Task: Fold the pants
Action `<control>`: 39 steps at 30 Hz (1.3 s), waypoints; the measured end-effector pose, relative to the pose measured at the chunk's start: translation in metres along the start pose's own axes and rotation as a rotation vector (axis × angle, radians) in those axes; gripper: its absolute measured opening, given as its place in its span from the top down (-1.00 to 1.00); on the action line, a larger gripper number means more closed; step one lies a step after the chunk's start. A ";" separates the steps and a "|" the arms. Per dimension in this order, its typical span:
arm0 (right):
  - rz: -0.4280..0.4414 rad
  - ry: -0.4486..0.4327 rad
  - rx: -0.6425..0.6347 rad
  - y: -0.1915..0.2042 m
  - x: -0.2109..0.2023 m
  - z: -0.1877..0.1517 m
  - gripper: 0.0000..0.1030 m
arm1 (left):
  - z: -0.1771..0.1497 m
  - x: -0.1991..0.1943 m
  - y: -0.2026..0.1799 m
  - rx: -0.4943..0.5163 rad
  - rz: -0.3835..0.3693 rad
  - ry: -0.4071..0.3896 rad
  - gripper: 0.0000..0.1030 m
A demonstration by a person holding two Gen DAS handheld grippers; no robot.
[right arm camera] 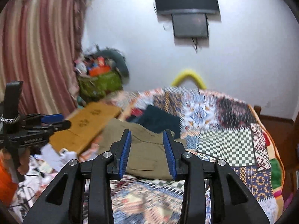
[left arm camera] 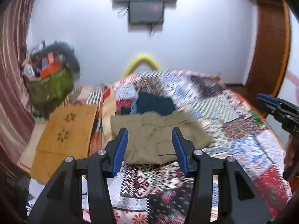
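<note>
Pants lie folded on the bed, apparently done, since left claw and right claw hover above, both open, empty.

No text can be read with certainty. In the left wrist view, the right gripper at the right edge bears pale raised letters on its black body, of which only "DA" shows before the picture's edge cuts them off. In the right wrist view, the left gripper at the left edge carries a line of small pale lettering along its black side, too blurred to make out. The wooden board at the bed's left edge shows only flower-like marks, no letters.
</note>
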State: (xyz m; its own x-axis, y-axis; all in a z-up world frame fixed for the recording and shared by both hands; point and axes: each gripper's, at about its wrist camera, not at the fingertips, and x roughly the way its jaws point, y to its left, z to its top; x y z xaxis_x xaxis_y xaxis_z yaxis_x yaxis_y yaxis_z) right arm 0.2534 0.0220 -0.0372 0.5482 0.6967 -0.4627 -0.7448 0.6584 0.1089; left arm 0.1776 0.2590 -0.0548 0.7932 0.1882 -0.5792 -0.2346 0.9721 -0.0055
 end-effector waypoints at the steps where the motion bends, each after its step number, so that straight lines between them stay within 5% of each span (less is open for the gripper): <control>1: 0.007 -0.023 -0.005 0.005 -0.013 0.000 0.38 | 0.000 -0.016 -0.006 0.008 -0.002 -0.024 0.05; 11: 0.047 -0.216 -0.043 0.057 -0.123 -0.008 0.38 | -0.025 -0.167 -0.060 0.026 0.047 -0.274 -0.09; 15: 0.033 -0.264 -0.042 0.071 -0.149 -0.018 -0.11 | -0.043 -0.197 -0.076 0.029 0.068 -0.326 -0.39; 19: -0.016 -0.302 -0.028 0.080 -0.165 -0.028 -0.65 | -0.055 -0.210 -0.084 0.011 0.065 -0.341 -0.65; 24: -0.080 -0.321 -0.021 0.083 -0.173 -0.032 -0.98 | -0.064 -0.216 -0.088 -0.007 0.057 -0.343 -0.90; 39: -0.107 -0.290 0.003 0.078 -0.179 -0.046 -0.99 | -0.065 -0.213 -0.078 -0.052 0.034 -0.338 -0.96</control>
State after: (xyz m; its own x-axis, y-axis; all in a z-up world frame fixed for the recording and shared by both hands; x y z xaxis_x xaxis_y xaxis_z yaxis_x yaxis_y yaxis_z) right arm 0.0795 -0.0641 0.0136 0.7097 0.6750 -0.2019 -0.6757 0.7332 0.0758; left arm -0.0100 0.1338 0.0158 0.9236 0.2650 -0.2770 -0.2859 0.9575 -0.0372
